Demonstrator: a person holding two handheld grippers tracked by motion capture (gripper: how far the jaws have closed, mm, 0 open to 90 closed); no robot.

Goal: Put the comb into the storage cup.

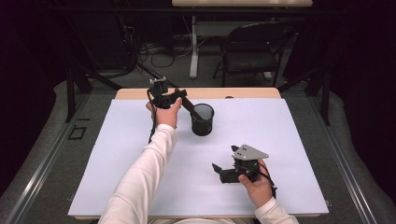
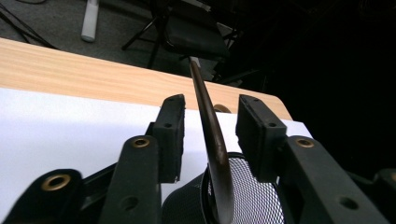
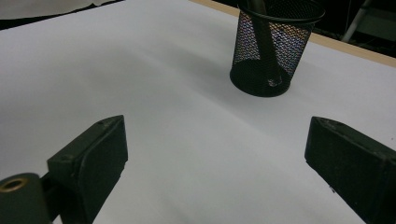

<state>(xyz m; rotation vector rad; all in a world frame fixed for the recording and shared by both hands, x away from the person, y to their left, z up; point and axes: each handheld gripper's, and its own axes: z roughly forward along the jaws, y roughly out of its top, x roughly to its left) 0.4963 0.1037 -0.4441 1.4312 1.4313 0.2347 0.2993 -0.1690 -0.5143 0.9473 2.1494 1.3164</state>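
The dark slender tool [image 2: 211,140], a long curved strip, stands with its lower end inside the black mesh cup [image 1: 202,119] and leans toward the cup's 10 o'clock rim, so the mesh wall props it up without any help. In the right gripper view it shows through the mesh, slanting from the rim down to the cup floor. The cup stands upright on the white sheet [image 1: 116,154], a little beyond the middle of the worktop [image 1: 140,93], toward 12 o'clock from the person.

The left hand-held gripper [image 2: 210,121] reaches in from 10 o'clock of the cup, its pads parted on either side of the tool with gaps visible, so it is released rather than clamped. That spread, I judge, lets the tool rest free in the cup: either it has been dropped in or it is about to be seized.

The right hand-held gripper [image 3: 215,149] lies low on the sheet at 5 o'clock of the cup, well apart from it, spread wide and holding nothing. It probably waits there to stay out of the left one's path.
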